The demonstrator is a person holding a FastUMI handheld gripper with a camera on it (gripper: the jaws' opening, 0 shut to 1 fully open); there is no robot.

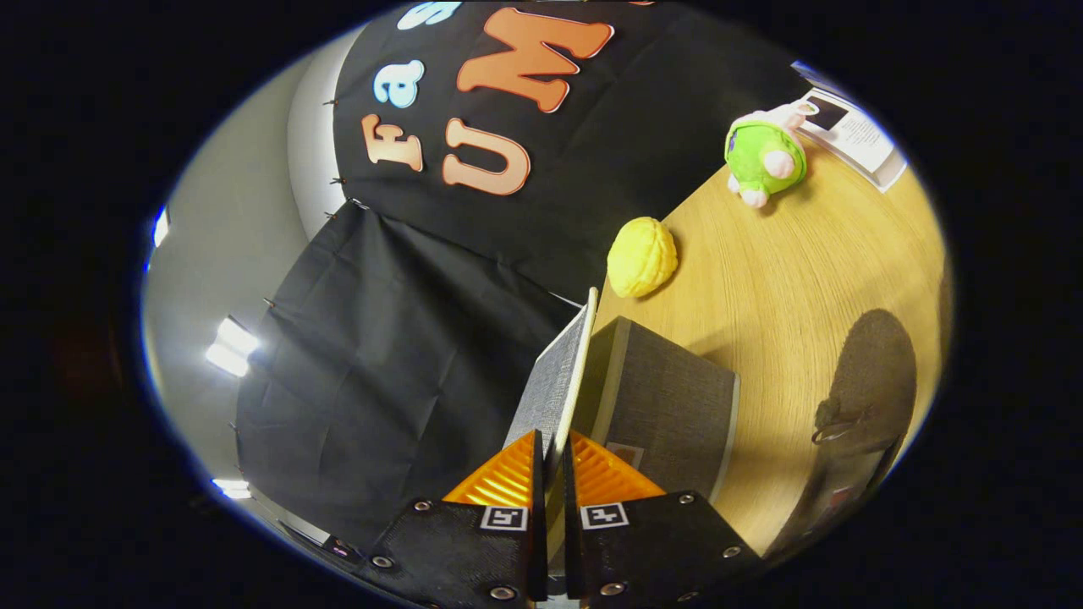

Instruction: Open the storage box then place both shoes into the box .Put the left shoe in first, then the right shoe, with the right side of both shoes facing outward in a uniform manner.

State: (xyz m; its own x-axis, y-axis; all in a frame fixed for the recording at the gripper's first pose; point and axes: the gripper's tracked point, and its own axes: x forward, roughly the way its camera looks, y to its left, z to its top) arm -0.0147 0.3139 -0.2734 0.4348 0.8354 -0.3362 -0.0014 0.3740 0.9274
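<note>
The gripper (552, 461) is pinched onto the lid (558, 376) of the storage box (668, 406), and the whole view is tipped over with it. Its two fingers are nearly together, one on each face of the thin grey panel, so both press on the lid's edge with only the panel's thickness between them. The lid runs straight out ahead of the fingers, its pale edge showing along the side that faces the box.

I take the storage box as my marker for everything else. It is a grey fabric-covered box standing on the wooden table (787, 279), right beside the lid, with its nearest corner almost against the lid's pale edge. How far the lid has swung from the box's opening I cannot tell from here, and the inside of the box is hidden.

Beyond the box, further along the table, lies a yellow ridged toy (642, 256), near the far end of the lid but apart from it. Further still from the box sits a green and pink plush toy (766, 156), and past that a white printed sheet (850, 131) lies at the table's edge.

On the side of the box away from the lid, a dark rounded shape (871, 381) rests on the table, with a metal ring at its nearer end. It may be one of the shoes, but it is too dim to say.

On the lid's other side hangs the black cloth wall (381, 355).
</note>
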